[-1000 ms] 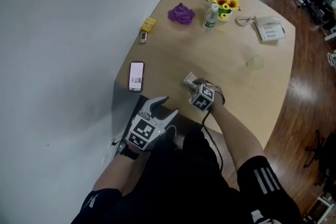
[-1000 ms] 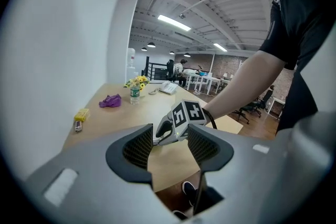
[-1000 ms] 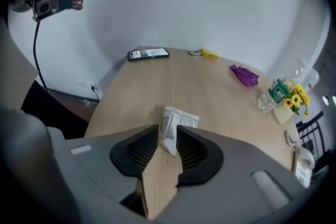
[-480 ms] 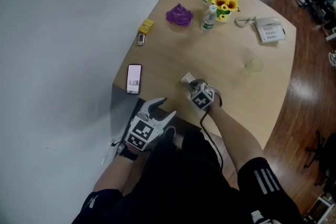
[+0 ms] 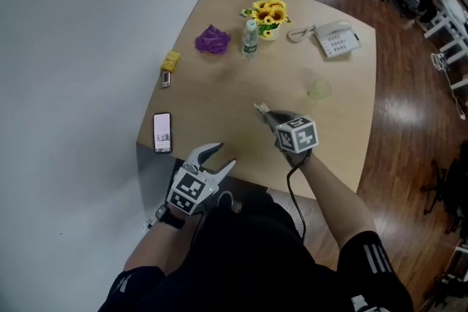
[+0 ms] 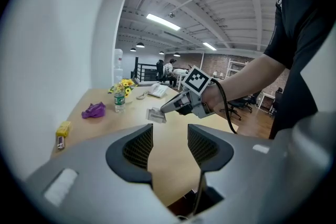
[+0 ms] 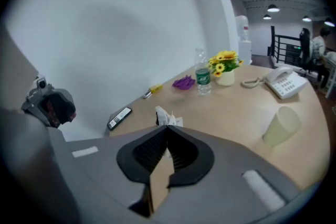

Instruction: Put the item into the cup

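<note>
My right gripper [image 5: 268,114] is shut on a small crumpled white packet [image 5: 260,110], which sticks out past the jaw tips [image 7: 168,117]. In the left gripper view the packet [image 6: 156,115] hangs a little above the tabletop, held by the right gripper [image 6: 169,107]. A translucent plastic cup [image 5: 319,89] stands on the wooden table [image 5: 344,150], beyond and to the right of the packet; it shows at the right of the right gripper view [image 7: 282,126]. My left gripper [image 5: 221,156] is open and empty at the table's near edge [image 6: 169,131].
A phone [image 5: 161,133] lies at the table's left edge. Farther back are a yellow block [image 5: 171,59], a purple crumpled thing [image 5: 212,40], a water bottle [image 5: 250,39], sunflowers in a pot [image 5: 269,13] and a desk telephone [image 5: 333,39]. A white wall runs along the left.
The right gripper has closed on the white packet and raised it off the table. The left gripper has stayed at the near edge. The head view has shifted.
</note>
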Demonstrator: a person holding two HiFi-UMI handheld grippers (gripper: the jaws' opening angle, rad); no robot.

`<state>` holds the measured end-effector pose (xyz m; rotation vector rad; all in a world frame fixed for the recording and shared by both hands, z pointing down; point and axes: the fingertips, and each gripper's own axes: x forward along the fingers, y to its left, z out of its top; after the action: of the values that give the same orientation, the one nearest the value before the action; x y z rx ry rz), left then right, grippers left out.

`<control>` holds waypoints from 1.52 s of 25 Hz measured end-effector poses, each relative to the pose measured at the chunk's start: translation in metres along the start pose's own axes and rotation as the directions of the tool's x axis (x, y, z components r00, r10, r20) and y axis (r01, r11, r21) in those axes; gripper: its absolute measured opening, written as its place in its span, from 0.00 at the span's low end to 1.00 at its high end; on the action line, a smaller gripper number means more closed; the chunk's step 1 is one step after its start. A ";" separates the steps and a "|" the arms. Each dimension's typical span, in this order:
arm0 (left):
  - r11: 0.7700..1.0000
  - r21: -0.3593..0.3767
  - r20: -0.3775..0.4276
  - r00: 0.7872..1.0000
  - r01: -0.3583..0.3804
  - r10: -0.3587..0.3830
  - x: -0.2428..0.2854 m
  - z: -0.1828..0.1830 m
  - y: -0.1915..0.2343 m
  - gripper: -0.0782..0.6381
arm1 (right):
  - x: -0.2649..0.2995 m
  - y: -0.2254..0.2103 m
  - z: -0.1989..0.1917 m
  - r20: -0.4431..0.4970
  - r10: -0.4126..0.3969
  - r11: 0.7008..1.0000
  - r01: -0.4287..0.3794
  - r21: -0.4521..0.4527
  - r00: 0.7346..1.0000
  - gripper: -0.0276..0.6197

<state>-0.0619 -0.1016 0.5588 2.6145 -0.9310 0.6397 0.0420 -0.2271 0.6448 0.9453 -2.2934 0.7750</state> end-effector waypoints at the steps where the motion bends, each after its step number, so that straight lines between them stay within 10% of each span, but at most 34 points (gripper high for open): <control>1: 1.000 0.009 0.003 1.000 0.015 -0.015 0.007 0.005 -0.004 0.39 | -0.014 -0.013 0.006 0.022 -0.019 1.000 0.019 0.019 1.000 0.06; 13: 0.985 0.101 -0.002 0.990 0.141 -0.142 0.082 0.054 -0.045 0.39 | -0.120 -0.194 0.027 0.119 -0.271 0.947 0.243 0.211 0.955 0.06; 23: 0.987 0.087 -0.057 0.990 0.137 -0.132 0.115 0.055 -0.057 0.39 | -0.097 -0.259 0.014 0.146 -0.216 0.913 0.146 0.382 0.966 0.06; 38: 0.990 0.078 -0.093 0.989 0.119 -0.112 0.139 0.056 -0.060 0.39 | -0.057 -0.271 -0.016 0.004 -0.143 0.918 0.131 0.373 0.990 0.06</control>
<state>0.0907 -0.1520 0.5727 2.6654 -0.7355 0.7717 0.2839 -0.3507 0.7003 1.2781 -2.1152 1.1669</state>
